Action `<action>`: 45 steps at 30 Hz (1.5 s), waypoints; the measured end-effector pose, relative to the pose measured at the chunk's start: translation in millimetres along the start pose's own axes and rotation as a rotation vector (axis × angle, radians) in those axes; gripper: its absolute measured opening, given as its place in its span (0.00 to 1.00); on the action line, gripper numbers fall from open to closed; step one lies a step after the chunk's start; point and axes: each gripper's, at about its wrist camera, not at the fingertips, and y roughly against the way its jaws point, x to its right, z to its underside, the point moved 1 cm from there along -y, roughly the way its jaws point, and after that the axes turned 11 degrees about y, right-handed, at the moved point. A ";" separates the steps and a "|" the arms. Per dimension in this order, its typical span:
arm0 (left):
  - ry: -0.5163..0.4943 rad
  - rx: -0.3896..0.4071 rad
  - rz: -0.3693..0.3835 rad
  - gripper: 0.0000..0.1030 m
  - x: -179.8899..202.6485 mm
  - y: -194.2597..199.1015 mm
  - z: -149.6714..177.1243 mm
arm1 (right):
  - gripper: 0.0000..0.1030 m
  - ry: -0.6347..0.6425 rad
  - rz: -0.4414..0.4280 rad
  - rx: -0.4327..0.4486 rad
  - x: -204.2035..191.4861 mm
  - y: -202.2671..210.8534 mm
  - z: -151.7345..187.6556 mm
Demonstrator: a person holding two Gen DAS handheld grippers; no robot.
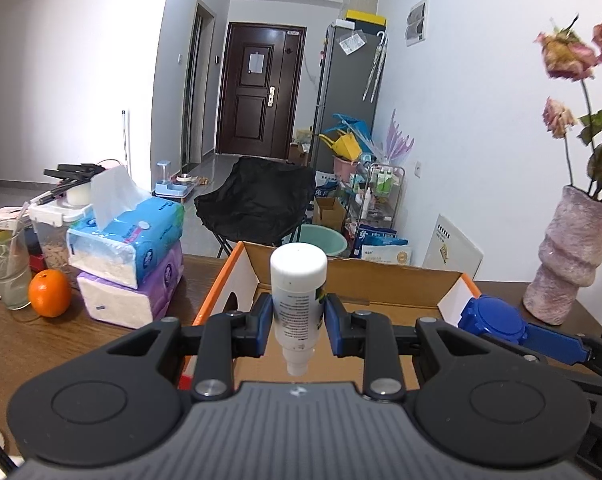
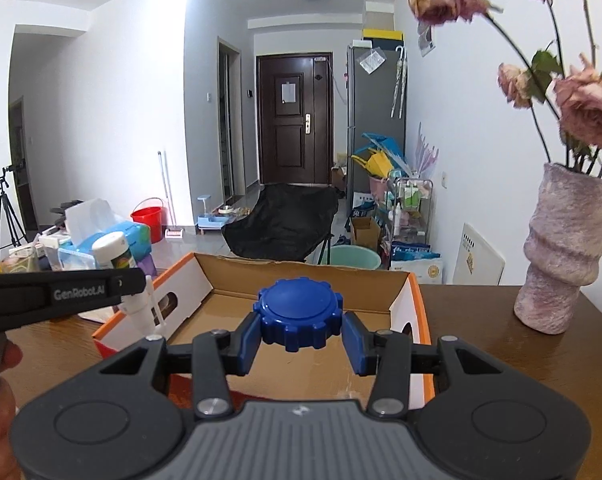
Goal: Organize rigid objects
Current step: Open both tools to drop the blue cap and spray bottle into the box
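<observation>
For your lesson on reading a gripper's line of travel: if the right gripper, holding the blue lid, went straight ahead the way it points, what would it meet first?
Probably the far wall of the cardboard box. The right gripper holds the blue lid over the box's open inside, pointing at that back wall. Depth is unclear; if held high enough, it might pass over the rim.

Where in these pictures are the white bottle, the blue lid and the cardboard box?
white bottle (image 1: 298,292): left wrist view, on its labelled body.
blue lid (image 2: 299,307): right wrist view, on its top face.
cardboard box (image 2: 301,276): right wrist view, on its far inner wall.
</observation>
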 end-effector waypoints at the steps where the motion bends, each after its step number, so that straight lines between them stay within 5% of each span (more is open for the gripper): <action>1: -0.001 -0.003 -0.003 0.28 0.4 -5.0 -0.4 | 0.42 -0.002 -0.003 -0.006 1.4 -4.7 -0.2; 12: -0.010 -0.059 -0.036 0.28 -4.0 -57.6 2.9 | 0.33 -0.012 -0.028 -0.054 3.9 -49.2 16.7; 24: -0.046 -0.085 -0.029 0.34 0.0 -62.9 9.8 | 0.33 -0.013 -0.012 -0.070 4.7 -56.4 18.7; 29: -0.042 -0.063 -0.037 0.76 -1.6 -57.8 6.9 | 0.76 -0.040 0.037 -0.068 10.6 -53.1 17.0; 33: -0.043 -0.035 -0.058 1.00 -3.9 -52.3 3.1 | 0.96 -0.052 0.059 -0.079 14.6 -53.3 16.3; 45: -0.034 -0.030 -0.089 1.00 -11.7 -41.9 -2.8 | 1.00 -0.059 0.066 -0.097 16.1 -44.3 12.6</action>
